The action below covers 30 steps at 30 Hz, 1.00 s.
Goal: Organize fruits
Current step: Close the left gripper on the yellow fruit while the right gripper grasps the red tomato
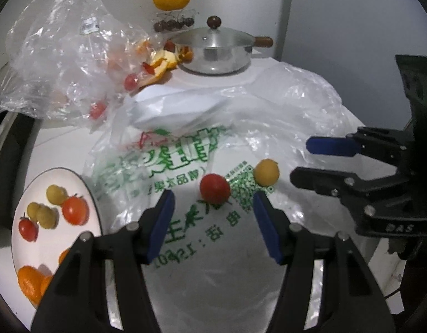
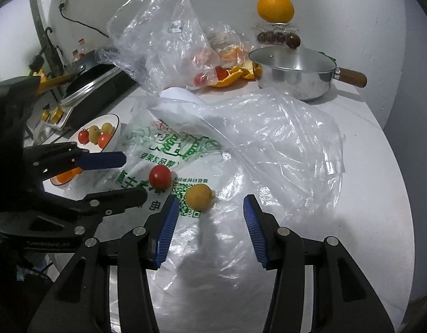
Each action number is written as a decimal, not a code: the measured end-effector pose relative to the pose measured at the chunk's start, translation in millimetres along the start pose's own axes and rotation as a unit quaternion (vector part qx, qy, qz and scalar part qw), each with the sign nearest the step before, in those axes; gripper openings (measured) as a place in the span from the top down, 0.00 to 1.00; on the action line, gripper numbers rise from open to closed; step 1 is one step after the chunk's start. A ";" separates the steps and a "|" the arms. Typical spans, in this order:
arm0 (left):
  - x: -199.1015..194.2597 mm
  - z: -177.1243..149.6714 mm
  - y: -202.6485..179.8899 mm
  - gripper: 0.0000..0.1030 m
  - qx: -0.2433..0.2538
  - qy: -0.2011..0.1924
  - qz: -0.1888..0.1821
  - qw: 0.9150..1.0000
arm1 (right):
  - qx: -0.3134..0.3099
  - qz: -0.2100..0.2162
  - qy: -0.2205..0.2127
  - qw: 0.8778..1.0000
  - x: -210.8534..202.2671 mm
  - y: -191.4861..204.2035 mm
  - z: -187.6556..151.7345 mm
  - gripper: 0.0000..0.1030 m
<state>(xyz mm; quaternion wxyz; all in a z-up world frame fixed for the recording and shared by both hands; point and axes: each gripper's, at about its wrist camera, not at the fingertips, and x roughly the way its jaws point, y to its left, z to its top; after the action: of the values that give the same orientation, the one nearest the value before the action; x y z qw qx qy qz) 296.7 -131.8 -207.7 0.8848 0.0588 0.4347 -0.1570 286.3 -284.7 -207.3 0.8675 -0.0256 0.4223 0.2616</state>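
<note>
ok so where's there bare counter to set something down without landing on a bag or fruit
Bare white counter shows right of the crumpled clear bag, in front of the steel pot. A smaller strip lies between the plate and the loose bag. The middle is crowded: printed bag, red tomato, yellow fruit.

On a white bench (image 2: 366, 194), the right tongs (image 2: 210, 202) stand spread above a printed plastic bag (image 2: 169, 144), a yellow fruit (image 2: 198, 196) just ahead; a red tomato (image 2: 159, 176) lies between the left tongs' (image 2: 133, 176) parted fingers; a plate (image 2: 113, 136) of fruit sits behind.
</note>
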 end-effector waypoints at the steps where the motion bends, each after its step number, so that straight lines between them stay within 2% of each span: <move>1: 2.9 1.1 -0.9 0.41 0.002 0.002 0.005 1.000 | -0.002 0.001 -0.002 1.000 -0.4 -0.5 -0.3 0.50; 5: 17.1 5.8 -2.6 0.42 0.009 0.009 0.029 1.000 | -0.011 0.004 -0.011 1.000 -2.6 -1.7 0.6 0.50; 8: 22.1 6.9 -2.9 0.44 0.015 0.010 0.026 0.999 | -0.021 0.009 -0.009 1.000 -0.4 -0.3 1.0 0.53; 9: 22.6 7.1 -3.9 0.50 0.020 0.010 0.026 0.999 | -0.026 0.013 -0.006 1.000 1.1 0.5 1.0 0.55; 14: 26.8 9.3 -6.6 0.53 0.033 0.007 0.023 0.999 | -0.039 0.027 0.005 0.999 10.3 5.1 2.0 0.59; 18: 31.0 9.5 -9.0 0.65 0.044 0.008 0.022 0.999 | -0.041 0.027 0.016 0.999 19.8 7.5 2.7 0.59; 22: 30.0 6.6 -10.6 0.72 0.053 0.008 0.015 0.998 | -0.042 0.026 0.024 0.998 25.6 9.2 3.8 0.61; 30: 19.9 1.0 -4.8 0.72 0.047 0.000 0.008 0.999 | -0.054 0.018 0.039 0.998 36.6 17.9 7.1 0.67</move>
<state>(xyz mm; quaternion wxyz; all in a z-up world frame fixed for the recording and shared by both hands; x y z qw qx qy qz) 307.3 -141.0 -222.6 0.8824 0.1041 0.4262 -0.1700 301.4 -251.5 -226.9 0.8430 -0.0747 0.4413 0.2984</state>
